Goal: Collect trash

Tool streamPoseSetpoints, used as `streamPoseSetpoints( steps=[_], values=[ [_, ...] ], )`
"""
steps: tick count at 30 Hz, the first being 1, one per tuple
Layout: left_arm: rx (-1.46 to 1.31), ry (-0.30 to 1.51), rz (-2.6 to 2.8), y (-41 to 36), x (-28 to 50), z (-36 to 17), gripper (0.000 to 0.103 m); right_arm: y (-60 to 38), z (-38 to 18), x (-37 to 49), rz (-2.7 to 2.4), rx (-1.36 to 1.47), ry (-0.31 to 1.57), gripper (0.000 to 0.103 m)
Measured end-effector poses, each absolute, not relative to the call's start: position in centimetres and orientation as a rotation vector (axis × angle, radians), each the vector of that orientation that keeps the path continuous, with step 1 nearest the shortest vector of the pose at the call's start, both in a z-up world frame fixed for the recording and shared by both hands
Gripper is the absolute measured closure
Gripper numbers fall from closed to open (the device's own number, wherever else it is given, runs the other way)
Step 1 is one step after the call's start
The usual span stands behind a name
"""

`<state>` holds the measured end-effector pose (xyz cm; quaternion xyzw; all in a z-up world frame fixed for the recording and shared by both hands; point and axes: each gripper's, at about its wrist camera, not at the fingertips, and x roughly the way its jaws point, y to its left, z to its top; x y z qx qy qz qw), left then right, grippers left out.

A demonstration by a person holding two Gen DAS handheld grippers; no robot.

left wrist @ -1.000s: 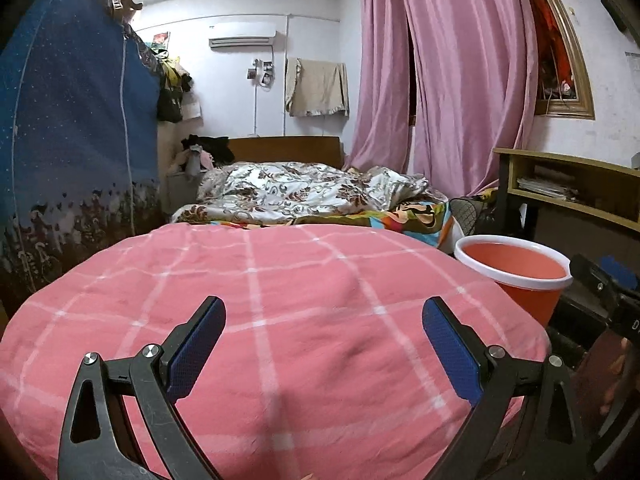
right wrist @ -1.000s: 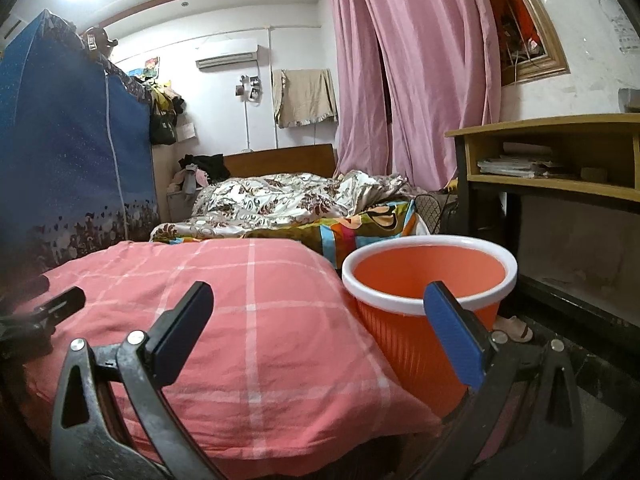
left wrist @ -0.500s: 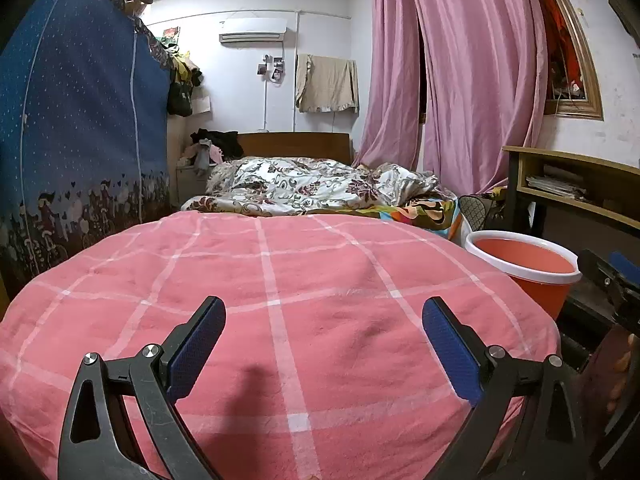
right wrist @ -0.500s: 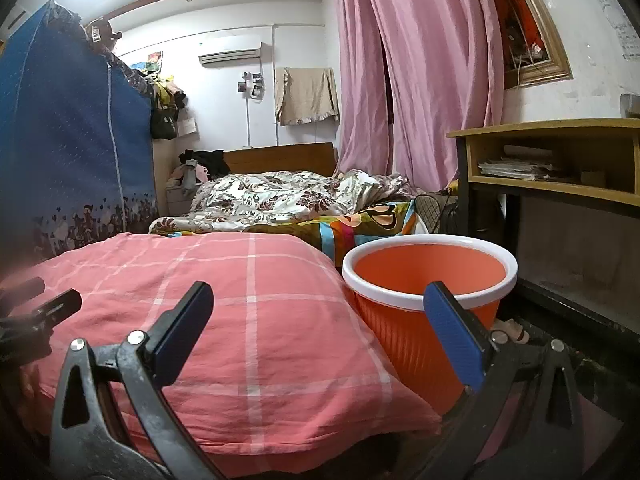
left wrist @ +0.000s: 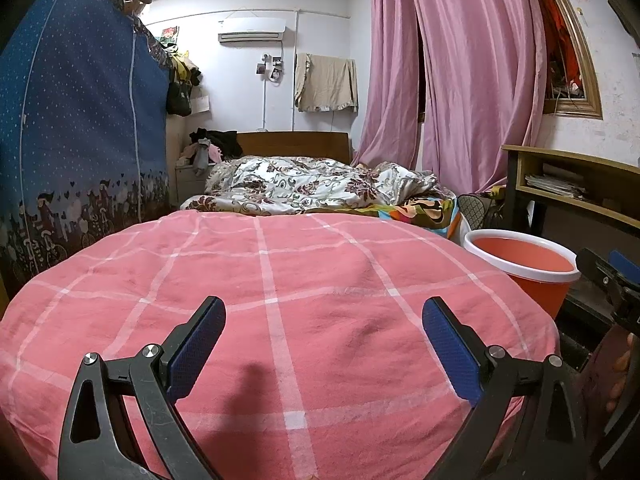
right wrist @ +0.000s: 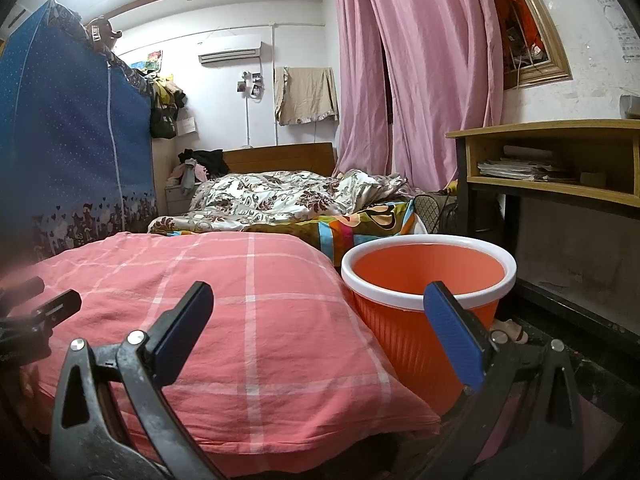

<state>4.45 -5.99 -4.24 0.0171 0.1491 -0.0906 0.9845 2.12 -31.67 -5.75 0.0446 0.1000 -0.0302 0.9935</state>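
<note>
A: Item one, left hand-held gripper (left wrist: 323,344)?
B: Jaws spread, empty, over the pink checked pillow (left wrist: 280,300).
A: Right hand-held gripper (right wrist: 318,332)?
B: Spread, empty; nearer the bin.
A: Orange bin (right wrist: 428,280)?
B: Upright on the floor, just ahead-right of the right gripper, touching the pillow's edge.
A: Trash?
B: None visible on pillow or floor; location cannot be told.

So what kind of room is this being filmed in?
Most likely a lived-in home bedroom: a bed with a rumpled floral quilt against a wooden headboard, pink curtains, and a zip-up fabric wardrobe beside it.
</note>
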Motion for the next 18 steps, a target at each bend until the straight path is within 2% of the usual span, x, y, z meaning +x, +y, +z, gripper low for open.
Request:
streamPoseSetpoints(
  steps=[18],
  values=[
    [0.033,0.304,-0.188,-6.25,4.46,-4.40,0.007,-31.67,-5.86,2.17,-0.061,0.089,0.203,0.011]
  ],
)
